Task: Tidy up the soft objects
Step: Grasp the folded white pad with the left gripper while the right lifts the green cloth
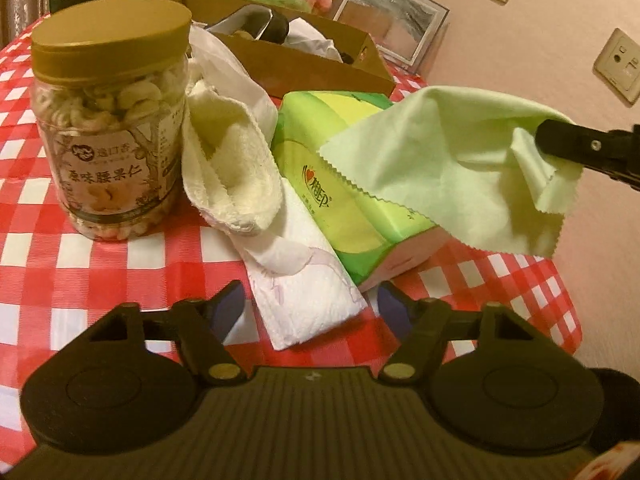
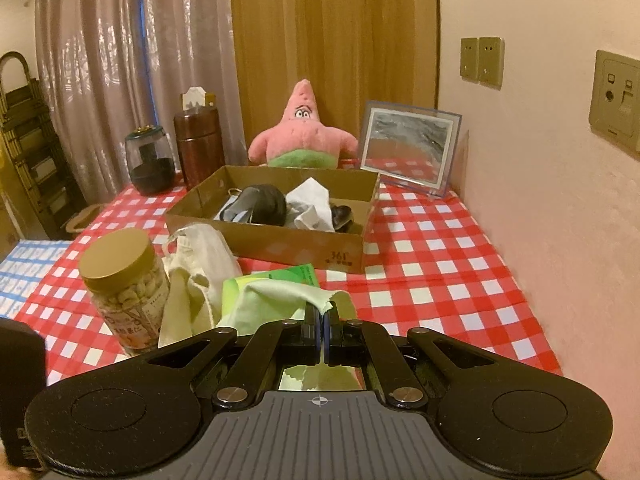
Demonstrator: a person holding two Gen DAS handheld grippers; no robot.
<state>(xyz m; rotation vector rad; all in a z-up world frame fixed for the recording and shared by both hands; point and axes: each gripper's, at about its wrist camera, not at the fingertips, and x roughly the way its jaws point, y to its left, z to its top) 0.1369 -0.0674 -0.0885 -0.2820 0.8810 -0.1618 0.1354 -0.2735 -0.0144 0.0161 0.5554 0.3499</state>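
Between your right gripper [image 2: 322,316] fingers, pressed tight together, the pale green cloth [image 1: 452,168] hangs by one corner above the tissue pack [image 1: 352,196]; carry it level over the cardboard box [image 2: 280,240] and let go only once it clears the near wall. Your left gripper [image 1: 312,300] stands partly open with nothing gripped, fingers flanking the white folded tissue [image 1: 308,304] on the counter [image 1: 100,272], though whether they touch it is hard to tell.

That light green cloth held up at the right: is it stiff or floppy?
Probably floppy: the light green cloth drapes and folds from the right gripper. Likely very light too, since one pinched corner holds it above the tissue pack.
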